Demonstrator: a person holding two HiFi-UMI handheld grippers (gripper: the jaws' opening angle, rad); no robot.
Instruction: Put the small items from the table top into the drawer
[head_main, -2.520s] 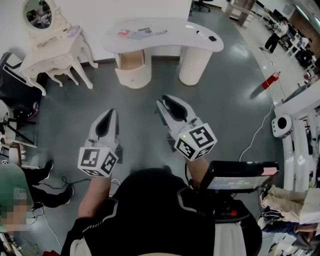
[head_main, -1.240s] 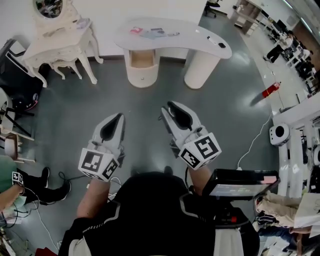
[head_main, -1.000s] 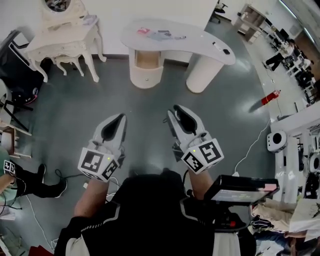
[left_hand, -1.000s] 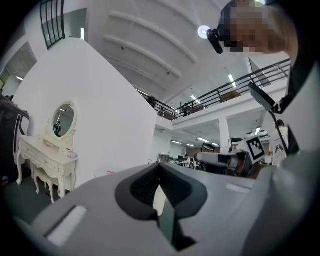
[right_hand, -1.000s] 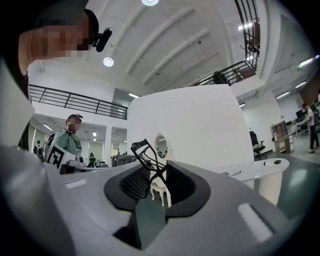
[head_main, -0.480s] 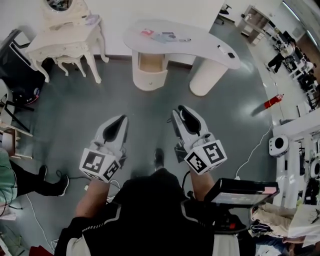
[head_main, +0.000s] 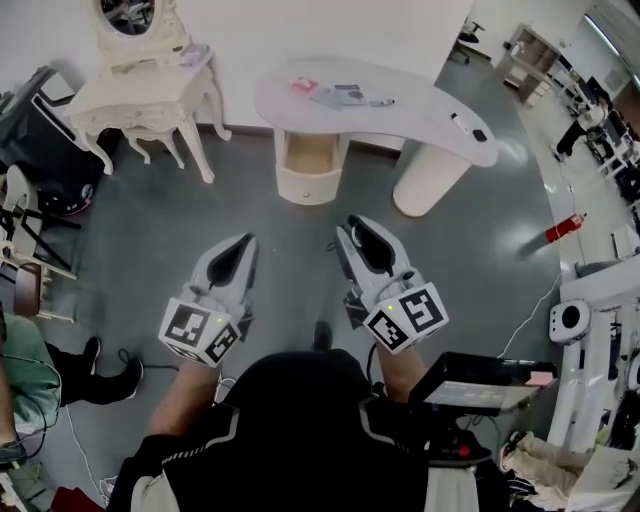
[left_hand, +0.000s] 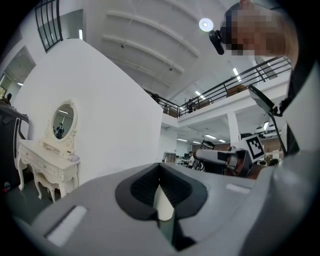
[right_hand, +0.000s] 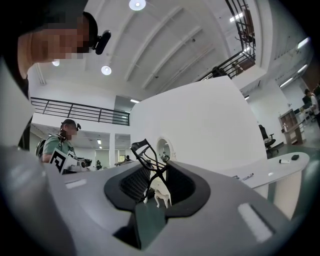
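Ahead of me stands a white curved table (head_main: 420, 105) with its drawer (head_main: 311, 152) pulled open under the left end. On the table top lie a red item (head_main: 303, 85), flat grey items (head_main: 342, 95), a pen (head_main: 381, 102) and a black item (head_main: 478, 135). My right gripper (head_main: 352, 228) is held above the floor, well short of the table. It is shut on a black wire eyelash curler (right_hand: 145, 150), which sticks up from between the jaws. Beside it my left gripper (head_main: 240, 246) is shut with nothing in it.
A cream vanity table with an oval mirror (head_main: 150, 85) stands left of the white table, next to a black chair (head_main: 40, 150). A seated person (head_main: 25, 370) is at the far left. A red fire extinguisher (head_main: 560, 230) and a white machine (head_main: 568, 320) are at the right.
The view has shifted as I walk: the white table has slid to the right and come nearer, and a foot shows below. Both grippers stay in front of me, shut as before.
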